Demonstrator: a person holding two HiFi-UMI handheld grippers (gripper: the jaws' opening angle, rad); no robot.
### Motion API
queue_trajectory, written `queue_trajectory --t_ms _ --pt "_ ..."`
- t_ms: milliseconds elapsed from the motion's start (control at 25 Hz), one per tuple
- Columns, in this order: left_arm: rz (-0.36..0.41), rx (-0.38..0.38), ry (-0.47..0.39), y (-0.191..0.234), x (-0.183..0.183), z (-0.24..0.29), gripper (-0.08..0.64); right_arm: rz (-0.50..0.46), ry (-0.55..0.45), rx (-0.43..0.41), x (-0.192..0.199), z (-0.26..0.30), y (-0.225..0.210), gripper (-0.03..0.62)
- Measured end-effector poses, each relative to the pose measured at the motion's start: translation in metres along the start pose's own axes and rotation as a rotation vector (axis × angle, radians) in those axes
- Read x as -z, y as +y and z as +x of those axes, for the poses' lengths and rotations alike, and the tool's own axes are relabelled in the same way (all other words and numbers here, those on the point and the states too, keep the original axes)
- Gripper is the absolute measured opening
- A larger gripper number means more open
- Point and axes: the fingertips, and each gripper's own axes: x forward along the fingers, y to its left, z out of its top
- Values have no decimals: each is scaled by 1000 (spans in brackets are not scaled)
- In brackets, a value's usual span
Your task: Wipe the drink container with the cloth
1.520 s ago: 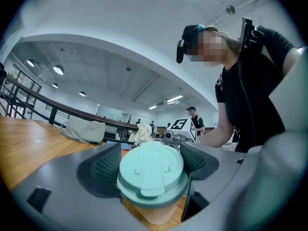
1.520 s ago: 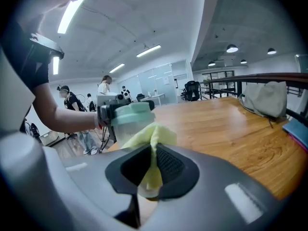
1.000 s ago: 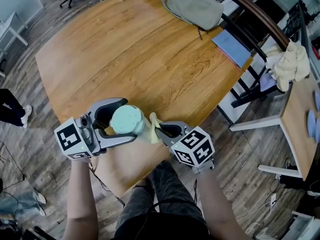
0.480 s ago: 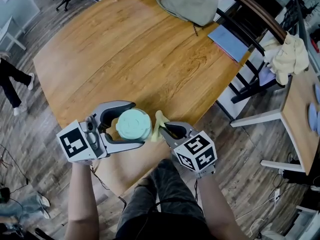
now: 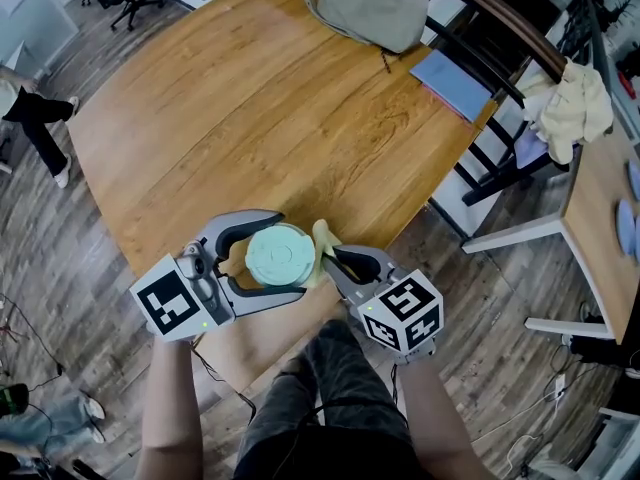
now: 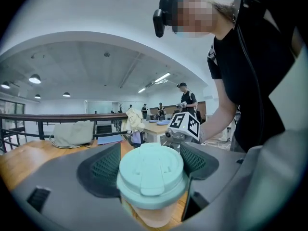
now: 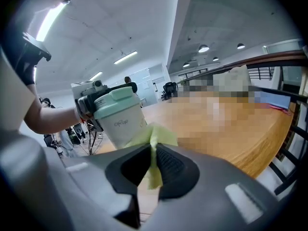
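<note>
Lower centre of frame, the left gripper (image 5: 287, 256) grasps the drink container (image 6: 152, 177) above the table (image 5: 250, 118) edge; the right gripper (image 7: 153, 153) pinches the yellow cloth (image 7: 161, 134) at its side (press lightly, sweep around the wall)

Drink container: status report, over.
Left gripper shut on drink container, upright at table's near edge. Right gripper shut on cloth, cloth against container's side. Nothing in the way.

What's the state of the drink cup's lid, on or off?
On. The mint-green lid sits flush over the rim of the cup clamped in the left gripper, with no gap showing.
</note>
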Motion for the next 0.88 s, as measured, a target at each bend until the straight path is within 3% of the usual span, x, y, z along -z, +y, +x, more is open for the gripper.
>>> queue_trajectory --t_ms 200,320,640,880 --pt "-5 -27 -1 -2 -1 2 379 -27 -2 29 -1 -5 -3 40" --pt "-9 -96 6 -2 -2 3 379 -35 -10 38 -3 -9 -2 41" --pt "-74 -564 45 6 1 -10 410 -26 -36 45 -5 -15 -3 40" --pt "-209 -832 19 8 8 -16 425 -33 -41 49 -6 -14 0 41"
